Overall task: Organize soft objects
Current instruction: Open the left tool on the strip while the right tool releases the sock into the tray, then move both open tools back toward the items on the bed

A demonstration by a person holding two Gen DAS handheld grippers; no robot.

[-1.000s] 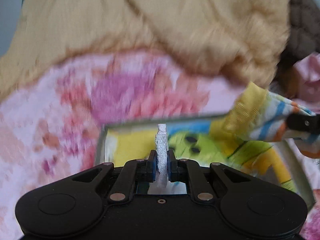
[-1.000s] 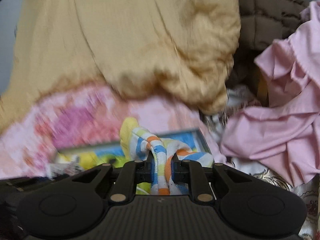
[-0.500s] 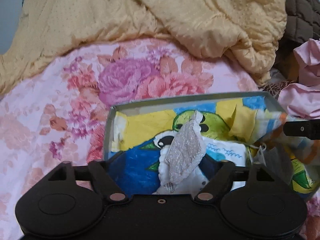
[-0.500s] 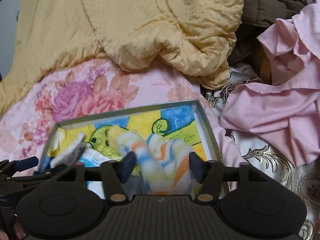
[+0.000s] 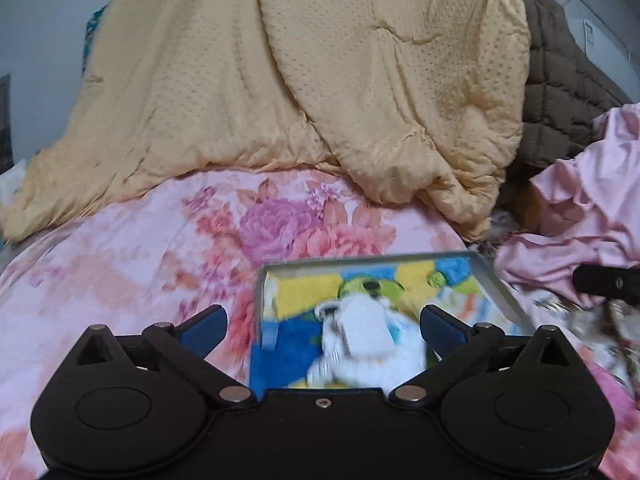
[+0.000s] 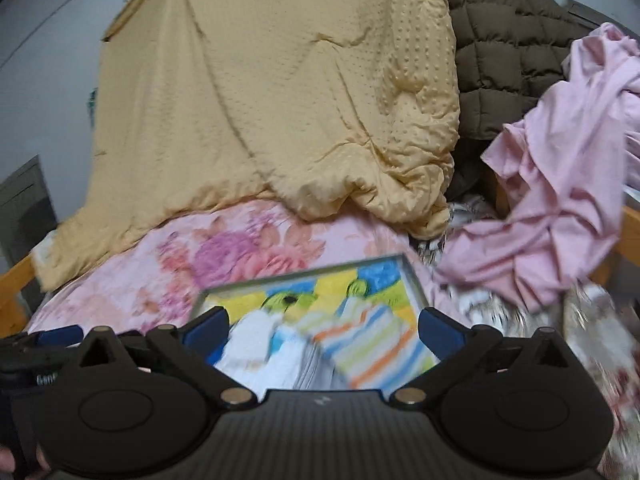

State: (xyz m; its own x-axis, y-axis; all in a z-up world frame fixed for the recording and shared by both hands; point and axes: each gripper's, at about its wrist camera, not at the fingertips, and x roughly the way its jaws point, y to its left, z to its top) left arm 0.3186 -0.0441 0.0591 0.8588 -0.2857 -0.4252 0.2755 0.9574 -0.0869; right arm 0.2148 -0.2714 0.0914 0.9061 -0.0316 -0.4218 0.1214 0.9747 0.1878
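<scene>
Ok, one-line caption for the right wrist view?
Open right tongs above striped cloth lying in the tray on a floral bedspread.

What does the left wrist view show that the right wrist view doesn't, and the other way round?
Only the left wrist view: the left gripper head-on, jaws open, and a tip of the right gripper at the right edge.

Only the right wrist view: the striped cloth clearly, lying in the box between the right gripper's open jaws, plus a wooden rail at the left.

Both: the box with its cartoon lining, a white cloth inside, the floral sheet, yellow quilt, brown quilted item and pink fabric. Both grippers' jaws have just been opening; nothing is gripped.
</scene>
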